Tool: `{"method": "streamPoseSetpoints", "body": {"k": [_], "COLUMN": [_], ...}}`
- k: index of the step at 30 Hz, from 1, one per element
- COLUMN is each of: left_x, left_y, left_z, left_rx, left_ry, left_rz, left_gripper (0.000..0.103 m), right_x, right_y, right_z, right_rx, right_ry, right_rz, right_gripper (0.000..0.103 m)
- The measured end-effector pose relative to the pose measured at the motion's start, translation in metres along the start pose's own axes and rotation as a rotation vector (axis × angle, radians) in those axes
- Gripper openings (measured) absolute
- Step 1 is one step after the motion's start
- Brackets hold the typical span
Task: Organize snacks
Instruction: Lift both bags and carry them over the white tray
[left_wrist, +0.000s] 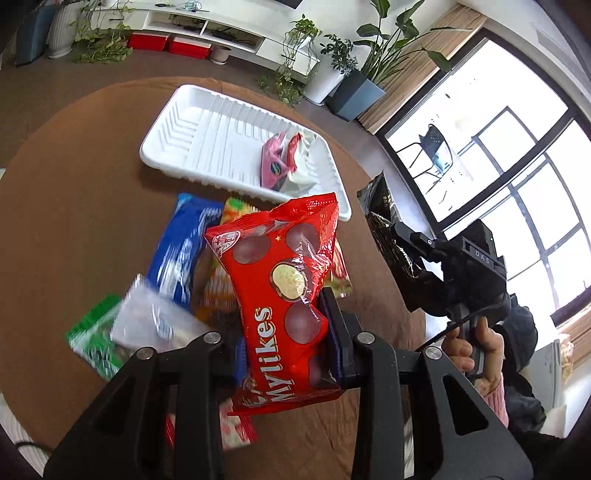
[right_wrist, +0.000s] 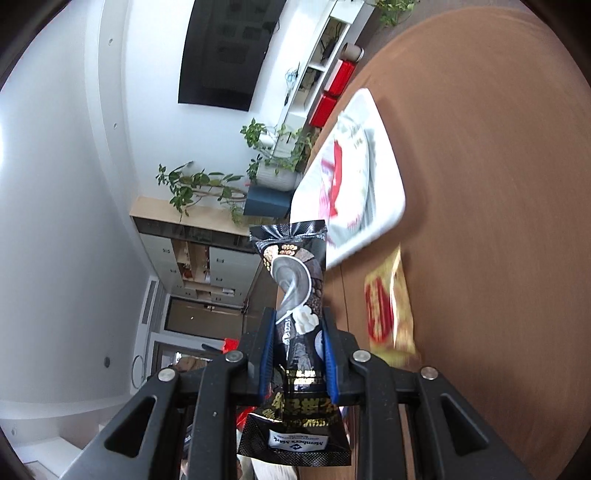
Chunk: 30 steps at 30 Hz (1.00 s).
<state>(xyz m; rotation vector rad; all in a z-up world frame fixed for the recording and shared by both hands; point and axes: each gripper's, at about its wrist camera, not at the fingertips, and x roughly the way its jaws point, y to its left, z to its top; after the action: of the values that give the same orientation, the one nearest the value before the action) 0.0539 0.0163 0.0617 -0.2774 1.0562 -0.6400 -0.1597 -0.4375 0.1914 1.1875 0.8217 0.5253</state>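
Note:
My left gripper (left_wrist: 284, 332) is shut on a red Mylikes bag (left_wrist: 280, 280), lifted above a heap of snack packets on the round brown table (left_wrist: 74, 206). In the heap lie a blue packet (left_wrist: 181, 254), a green one (left_wrist: 96, 339) and a silvery one (left_wrist: 155, 325). Beyond them sits a white ribbed tray (left_wrist: 207, 140) holding a pink and white packet (left_wrist: 284, 158). My right gripper (right_wrist: 297, 332) is shut on a black sachet (right_wrist: 295, 280), held up off the table near the tray (right_wrist: 384, 173). From the left wrist view that gripper (left_wrist: 400, 240) and black sachet (left_wrist: 384, 221) show at the right.
A yellow and red packet (right_wrist: 388, 306) lies on the table beside the tray's near corner. A hand (left_wrist: 476, 343) holds the right gripper's handle. Potted plants (left_wrist: 351, 70), a low white shelf unit (left_wrist: 207, 26) and large windows (left_wrist: 498, 155) stand beyond the table.

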Motion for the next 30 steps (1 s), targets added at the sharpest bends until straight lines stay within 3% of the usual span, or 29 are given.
{"method": "streamPoseSetpoints", "body": {"k": [14,21,30], "left_x": [0.057,0.097,0.153], "left_y": [0.012,0.022,0.029], "left_z": [0.101,0.139,0.156], "left_rx": [0.047,0.069,0.126], "left_ry": [0.006,0.031,0.077], "left_rz": [0.05,0.1,0.187], "left_gripper": [0.03,0.03,0.031], "right_x": [0.034,0.049,0.067], "right_y": [-0.003,-0.007,0.004], "right_z": [0.073,0.079,0.081], "right_rx": [-0.002,-0.031,-0.185], "right_ry": [-0.067,-0.075,-0.08], "right_rz": [-0.074,-0.151,-0.324], "right_gripper": [0.025,0.025,0.03]}}
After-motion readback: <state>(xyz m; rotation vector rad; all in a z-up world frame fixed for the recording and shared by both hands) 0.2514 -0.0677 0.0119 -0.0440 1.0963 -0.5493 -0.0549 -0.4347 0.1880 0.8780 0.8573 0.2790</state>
